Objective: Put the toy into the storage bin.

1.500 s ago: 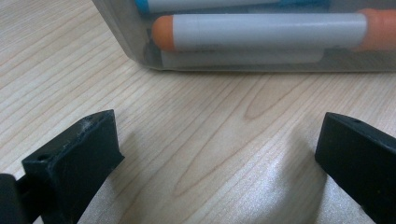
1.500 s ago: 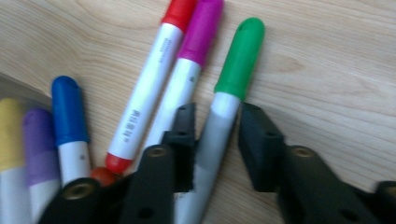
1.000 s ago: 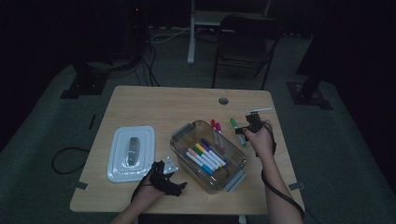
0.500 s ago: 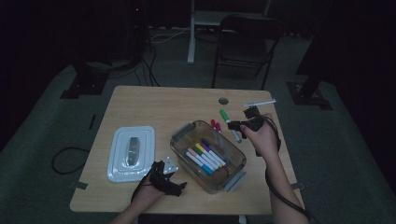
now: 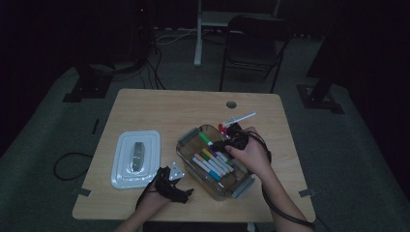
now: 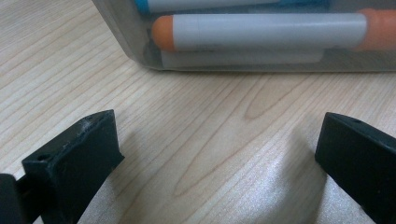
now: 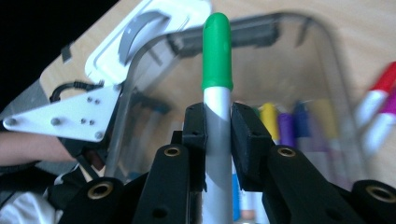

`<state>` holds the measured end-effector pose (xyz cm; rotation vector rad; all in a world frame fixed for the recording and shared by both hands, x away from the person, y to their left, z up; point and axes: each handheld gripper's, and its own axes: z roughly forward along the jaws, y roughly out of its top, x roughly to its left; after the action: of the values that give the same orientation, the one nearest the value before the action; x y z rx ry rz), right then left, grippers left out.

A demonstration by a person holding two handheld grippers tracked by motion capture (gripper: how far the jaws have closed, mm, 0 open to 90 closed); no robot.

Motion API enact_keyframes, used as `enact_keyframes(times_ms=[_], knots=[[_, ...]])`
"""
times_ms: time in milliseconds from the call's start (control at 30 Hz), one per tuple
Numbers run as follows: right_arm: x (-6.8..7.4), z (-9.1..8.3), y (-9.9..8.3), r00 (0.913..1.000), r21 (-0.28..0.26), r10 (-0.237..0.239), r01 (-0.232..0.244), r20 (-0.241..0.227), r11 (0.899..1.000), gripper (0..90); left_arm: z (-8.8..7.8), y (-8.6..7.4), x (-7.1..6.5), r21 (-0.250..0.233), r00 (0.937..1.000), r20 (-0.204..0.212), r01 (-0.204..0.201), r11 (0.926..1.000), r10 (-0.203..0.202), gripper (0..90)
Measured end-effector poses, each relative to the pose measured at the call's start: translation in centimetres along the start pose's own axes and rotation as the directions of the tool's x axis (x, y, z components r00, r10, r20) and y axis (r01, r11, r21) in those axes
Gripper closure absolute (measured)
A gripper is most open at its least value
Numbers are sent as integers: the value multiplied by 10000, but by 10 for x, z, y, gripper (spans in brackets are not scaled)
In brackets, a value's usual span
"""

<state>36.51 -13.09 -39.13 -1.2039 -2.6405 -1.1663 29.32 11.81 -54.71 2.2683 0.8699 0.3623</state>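
A: Where is the green-capped white marker (image 7: 217, 84)?

B: Pinched between the 2 black jaws of the right gripper (image 7: 217, 126), held over the clear rectangular plastic container (image 5: 191, 140) on the light wooden table (image 5: 159, 108), cap pointing away from the hand.

A: And the left gripper (image 6: 215, 149)?

B: Spread wide with nothing between the jaws, low over the table just beside the container's near wall. An orange-capped marker (image 6: 261, 31) lies inside against that wall. The white plastic lid (image 5: 137, 157) lies to the container's left.
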Motion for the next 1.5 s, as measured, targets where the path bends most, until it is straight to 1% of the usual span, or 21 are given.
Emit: enact_keyframes(times_ms=[100, 167, 300, 333, 400, 500, 733, 800, 900, 967, 1000, 1133, 1200, 1267, 1300, 1333, 1367, 1400, 1433, 1467, 1500], knots=[[5, 16, -3, 9997, 454, -98, 108, -214, 9989, 763, 0, 0, 0, 2, 10000, -2, -3, 10000, 3, 5], [7, 26, -5, 9997, 757, -79, 97, -244, 9971, 763, 0, 0, 0, 5, 10000, 17, 12, 10000, -12, 5], [8, 46, -9, 9995, 1440, -103, 145, -304, 9895, 763, 0, 0, 0, 0, 10000, 11, 10, 10000, -10, 5], [8, 46, -9, 9995, 1440, -103, 145, -304, 9895, 763, 0, 0, 0, 0, 10000, 11, 10, 10000, -10, 5], [8, 61, -10, 9991, 1881, -85, 161, -414, 9820, 763, 0, 0, 0, 1, 10000, 12, 16, 10000, -16, 5], [8, 72, -12, 9988, 2224, -55, 161, -478, 9748, 763, 0, 0, 0, 0, 10000, 15, 18, 10000, -18, 5], [9, 93, -18, 9993, 2928, -53, 160, -371, 9560, 763, 0, 0, 0, -7, 10000, 10, 14, 10000, -14, 5], [11, 99, -20, 9995, 3215, -167, 247, -275, 9466, 762, 0, 0, 0, 7, 10000, 17, 12, 10000, -12, 5], [12, 101, -21, 9995, 3419, -177, 258, -269, 9394, 760, 0, 0, 0, 7, 10000, 6, -2, 10000, 2, 5], [12, 101, -21, 9995, 3450, -137, 228, -287, 9383, 758, 0, 0, 0, 7, 10000, 7, -4, 10000, 4, 5], [12, 101, -21, 9994, 3436, -168, 262, -302, 9388, 725, 0, 0, 0, 5, 10000, 17, 13, 10000, -13, 5], [11, 96, -19, 9983, 3117, -44, 223, -579, 9499, 693, 0, 0, 0, -7, 10000, 11, 15, 10000, -15, 5], [12, 89, -17, 9983, 2815, -119, 277, -577, 9591, 681, 0, 0, 0, -3, 10000, 13, 18, 10000, -18, 5], [11, 78, -13, 9977, 2348, -277, 416, -622, 9712, 661, 0, 0, 0, 2, 10000, 12, 14, 10000, -14, 5], [10, 68, -9, 9978, 1885, -295, 402, -593, 9813, 628, 0, 0, 0, 1, 10000, 12, 14, 10000, -14, 5], [9, 62, -7, 9978, 1579, -342, 429, -576, 9865, 603, 0, 0, 0, 2, 10000, 11, 10, 10000, -10, 5], [6, 50, -4, 9977, 1029, -523, 564, -423, 9931, 594, 0, 0, 0, 16, 10000, 20, 8, 10000, -8, 5], [3, 42, -2, 9979, 739, -584, 603, -282, 9954, 587, 0, 0, 0, -1, 10000, 12, 13, 10000, -13, 5], [-2, 30, 0, 9976, 257, -689, 690, -44, 9973, 539, 0, 0, 0, 3, 10000, 11, 11, 10000, -11, 5], [-6, 24, 1, 9972, -34, -732, 733, 139, 9973, 521, 0, 0, 0, 1, 10000, 12, 13, 10000, -13, 5], [-13, 13, 2, 9960, -359, -745, 763, 492, 9964, 523, 0, 0, 0, 0, 10000, 12, 12, 10000, -12, 5]])
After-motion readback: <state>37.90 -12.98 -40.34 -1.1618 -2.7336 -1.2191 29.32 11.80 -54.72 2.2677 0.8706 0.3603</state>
